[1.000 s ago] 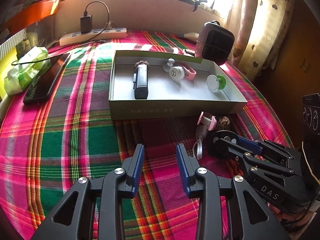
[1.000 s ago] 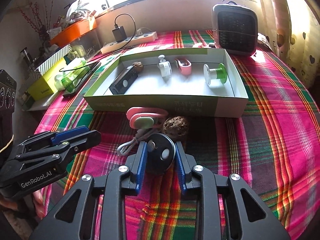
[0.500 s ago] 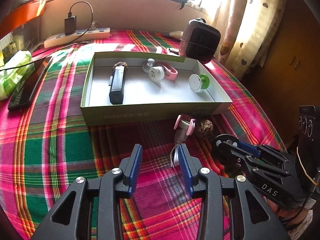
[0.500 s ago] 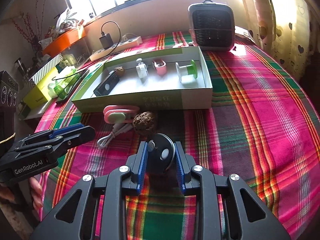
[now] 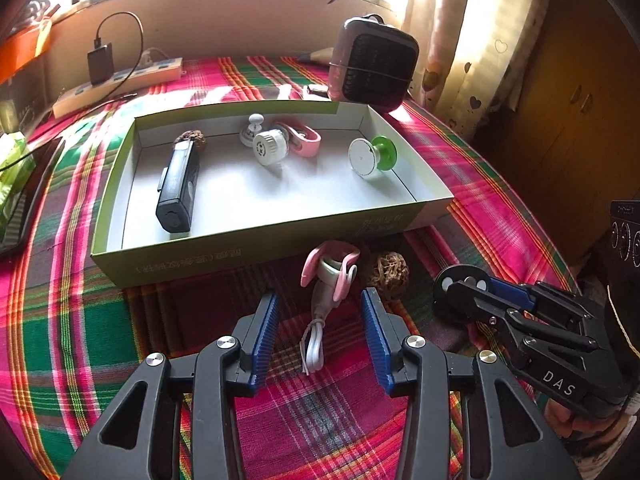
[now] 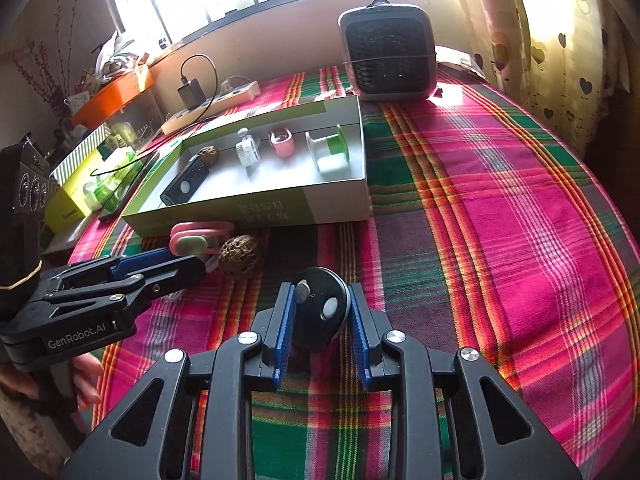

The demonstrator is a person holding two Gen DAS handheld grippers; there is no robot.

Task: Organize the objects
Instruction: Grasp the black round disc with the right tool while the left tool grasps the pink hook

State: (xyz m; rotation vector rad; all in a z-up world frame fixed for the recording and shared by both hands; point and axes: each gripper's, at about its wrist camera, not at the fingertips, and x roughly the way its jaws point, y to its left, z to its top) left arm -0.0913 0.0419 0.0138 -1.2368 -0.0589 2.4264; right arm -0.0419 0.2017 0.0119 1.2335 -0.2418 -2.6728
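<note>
My left gripper (image 5: 320, 320) hovers over the plaid cloth with its jaws opening. A white cable (image 5: 314, 344) lies between the pads, untouched, and leads to a pink and white clip (image 5: 330, 270). Beside the clip sits a walnut (image 5: 388, 270). My right gripper (image 6: 320, 312) is shut on a black round disc (image 6: 320, 308); the same gripper (image 5: 452, 288) shows at the right of the left wrist view. The green and white box (image 5: 256, 248) holds a black device (image 5: 178, 184), a white knob (image 5: 270, 146), a pink clip (image 5: 306, 140) and a green spool (image 5: 370, 156).
A small heater (image 5: 374, 68) stands behind the box at the right. A power strip (image 5: 120, 84) with a charger lies at the back left, a phone (image 5: 24, 208) at the far left. A curtain hangs at the right. A hand (image 6: 84, 376) holds the left gripper (image 6: 196, 264).
My left gripper has moved right, over the cable and toward the pink clip, and its jaws have widened. The right gripper has shifted sideways with the disc still in it.
</note>
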